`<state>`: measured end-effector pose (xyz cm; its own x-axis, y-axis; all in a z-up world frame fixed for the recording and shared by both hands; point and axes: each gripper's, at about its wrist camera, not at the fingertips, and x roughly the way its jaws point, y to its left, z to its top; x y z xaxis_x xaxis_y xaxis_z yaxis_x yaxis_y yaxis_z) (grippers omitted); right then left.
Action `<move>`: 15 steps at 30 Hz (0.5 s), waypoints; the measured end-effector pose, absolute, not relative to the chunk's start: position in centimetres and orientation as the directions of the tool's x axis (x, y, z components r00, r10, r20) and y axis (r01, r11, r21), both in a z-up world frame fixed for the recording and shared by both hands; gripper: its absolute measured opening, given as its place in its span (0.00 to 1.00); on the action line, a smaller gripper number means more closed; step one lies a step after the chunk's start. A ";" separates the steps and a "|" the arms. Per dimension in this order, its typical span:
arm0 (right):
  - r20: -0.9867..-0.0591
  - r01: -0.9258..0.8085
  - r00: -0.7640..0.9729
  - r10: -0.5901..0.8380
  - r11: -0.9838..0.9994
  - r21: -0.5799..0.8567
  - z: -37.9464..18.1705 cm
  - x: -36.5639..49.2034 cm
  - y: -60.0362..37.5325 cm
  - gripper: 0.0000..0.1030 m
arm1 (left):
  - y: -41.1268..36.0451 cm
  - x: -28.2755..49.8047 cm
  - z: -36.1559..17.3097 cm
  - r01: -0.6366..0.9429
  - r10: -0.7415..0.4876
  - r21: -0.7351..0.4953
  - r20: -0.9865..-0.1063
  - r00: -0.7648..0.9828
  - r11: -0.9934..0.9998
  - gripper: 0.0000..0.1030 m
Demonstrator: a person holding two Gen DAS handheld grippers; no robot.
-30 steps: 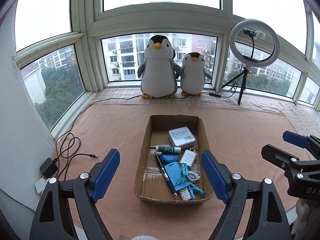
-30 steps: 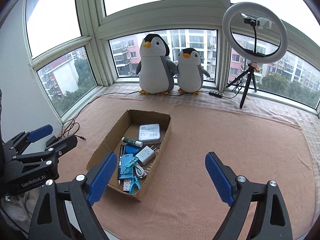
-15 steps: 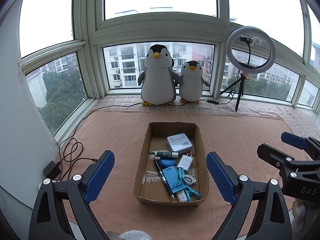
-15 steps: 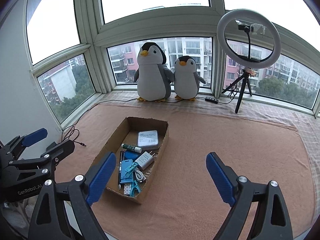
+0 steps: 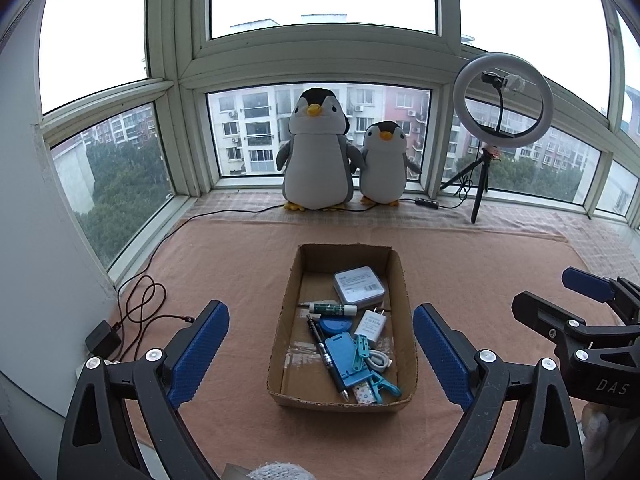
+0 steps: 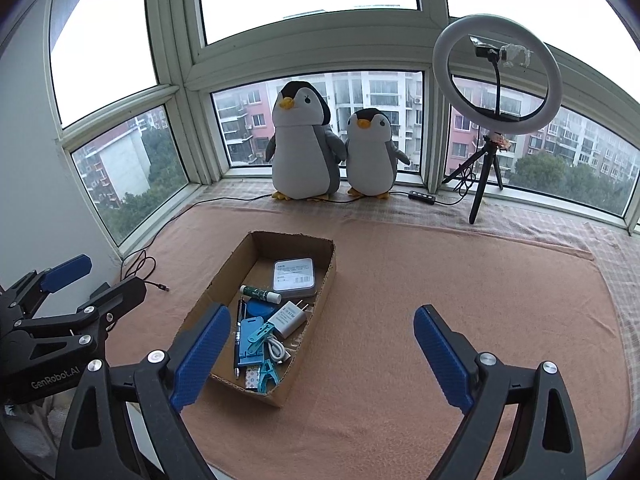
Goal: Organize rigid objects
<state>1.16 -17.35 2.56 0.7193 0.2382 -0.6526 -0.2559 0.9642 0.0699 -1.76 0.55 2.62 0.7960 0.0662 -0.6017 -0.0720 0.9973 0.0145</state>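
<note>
Both pairs of tongs are standing wide and holding nothing: the left tongs (image 5: 320, 354) have just been opening further, with nothing between the pads, and the right tongs (image 6: 320, 354) are gaping over bare cloth. I am looking at the cardboard box (image 5: 280, 344), which is lying ahead of and below both, on the pink cloth (image 5: 480, 264) of the window ledge rather than on any desk. Its long axis is running away from me toward the two plush penguins (image 5: 316, 156). From the left wrist view the box is sitting squarely between the left pads, so I am judging the left hand the nearer and better lined up; from the right wrist view the box is lying off to the left, partly behind the left-hand pad.

Inside the box I am seeing everything gathered along its right half: a white square tin (image 5: 358, 284) at the far end, a green-and-white tube (image 5: 332, 309) lying crosswise, a white plug adapter (image 5: 371, 326), a round blue lid (image 5: 336, 324), a dark pen (image 5: 326, 354) lying lengthwise, a blue flat holder (image 5: 344, 360), teal clips (image 5: 382, 387) and a white cable (image 5: 379, 360) near the front wall. Nothing rigid is lying loose on the cloth, so I am judging the sorting nearly or wholly done.
</note>
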 end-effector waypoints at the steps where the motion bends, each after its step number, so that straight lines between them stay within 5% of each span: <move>1: -0.653 -0.256 0.719 0.238 0.964 0.070 2.6 1.2 -17.4 0.88 | 0.6 -1.8 2.6 -0.072 0.066 0.014 -0.601 0.796 0.997 0.93; 15: -0.660 -0.249 0.714 0.233 0.966 0.072 2.6 1.4 -17.5 0.89 | 0.5 -1.4 2.4 -0.068 0.062 0.013 -0.606 0.793 0.998 0.93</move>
<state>1.44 -17.55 2.57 0.7141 0.2331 -0.6601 -0.2488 0.9659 0.0718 -1.44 0.52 2.44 0.7933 0.0622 -0.6057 -0.0683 0.9976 0.0129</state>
